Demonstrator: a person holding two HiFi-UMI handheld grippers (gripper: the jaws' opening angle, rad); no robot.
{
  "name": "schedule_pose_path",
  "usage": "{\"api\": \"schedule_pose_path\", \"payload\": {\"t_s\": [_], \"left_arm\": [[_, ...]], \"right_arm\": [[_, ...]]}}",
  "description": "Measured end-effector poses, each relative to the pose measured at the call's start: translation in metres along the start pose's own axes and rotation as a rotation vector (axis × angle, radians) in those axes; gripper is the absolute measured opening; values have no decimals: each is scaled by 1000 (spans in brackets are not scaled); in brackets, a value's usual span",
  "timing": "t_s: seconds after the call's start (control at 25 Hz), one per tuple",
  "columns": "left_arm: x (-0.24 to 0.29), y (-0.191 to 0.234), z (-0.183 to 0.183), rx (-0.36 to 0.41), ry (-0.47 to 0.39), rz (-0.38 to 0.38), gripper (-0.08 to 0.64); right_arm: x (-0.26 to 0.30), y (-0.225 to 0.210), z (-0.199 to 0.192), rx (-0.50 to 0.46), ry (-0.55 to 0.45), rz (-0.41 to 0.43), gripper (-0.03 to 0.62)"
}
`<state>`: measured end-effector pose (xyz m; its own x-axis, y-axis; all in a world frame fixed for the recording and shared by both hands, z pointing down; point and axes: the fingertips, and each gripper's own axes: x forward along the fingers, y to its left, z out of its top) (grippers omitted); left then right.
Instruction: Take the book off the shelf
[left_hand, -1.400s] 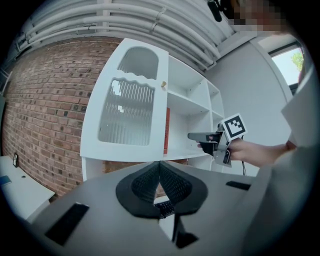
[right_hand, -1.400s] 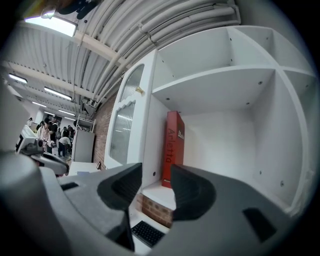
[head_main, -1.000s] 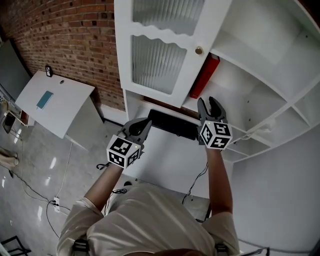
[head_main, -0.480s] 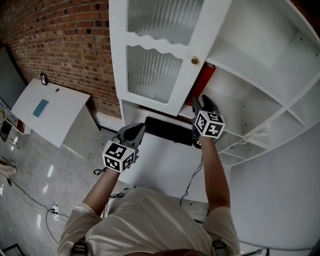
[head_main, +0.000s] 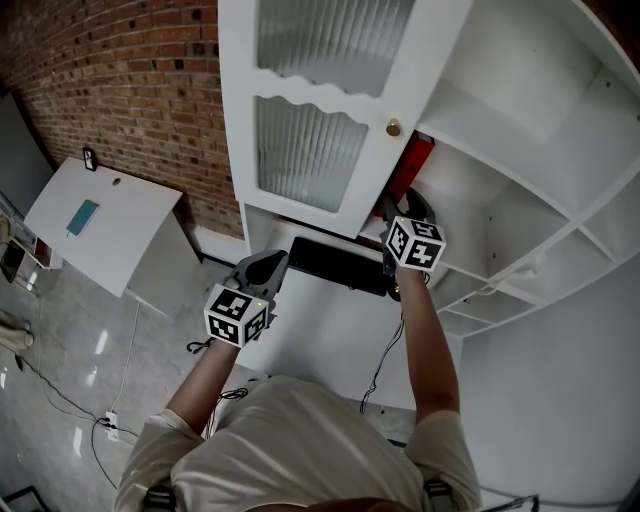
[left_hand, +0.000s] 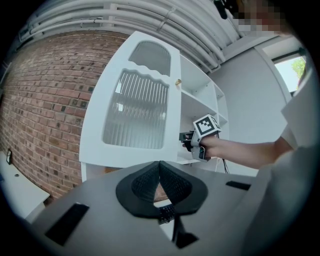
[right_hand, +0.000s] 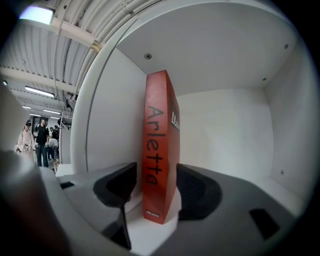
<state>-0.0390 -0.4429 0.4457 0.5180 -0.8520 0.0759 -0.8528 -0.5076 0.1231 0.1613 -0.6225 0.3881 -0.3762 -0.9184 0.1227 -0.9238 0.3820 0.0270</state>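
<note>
Up on the shelf (head_main: 520, 190), in the head view, the red book (head_main: 412, 165) stands upright just right of the door (head_main: 320, 110), with the right claw (head_main: 403, 207) at its near edge. The left claw (head_main: 268, 266) hangs well left of it.

Left gripper view: jaws together, empty.

Right gripper view: the jaws have just been opening and stand wide, with the book's spine between them, unclamped.

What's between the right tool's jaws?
The red book, upright on the shelf, per the right gripper view. The right tool has just opened its jaws wider.
</note>
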Motion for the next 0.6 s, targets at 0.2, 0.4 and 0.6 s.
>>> {"api": "schedule_pose_path", "payload": {"t_s": [0.2,0.4,0.6], "left_arm": [[-1,9,0,-8,0,19,-6],[-2,14,-2,-16,1,33,-6],[-3,20,-3,-22,3,48,-6]], "right_arm": [[12,-1,4,-7,-3,-26,233],[23,-5,6,2,0,-47,233],[34,-10,4,16,11,-57,233]]}}
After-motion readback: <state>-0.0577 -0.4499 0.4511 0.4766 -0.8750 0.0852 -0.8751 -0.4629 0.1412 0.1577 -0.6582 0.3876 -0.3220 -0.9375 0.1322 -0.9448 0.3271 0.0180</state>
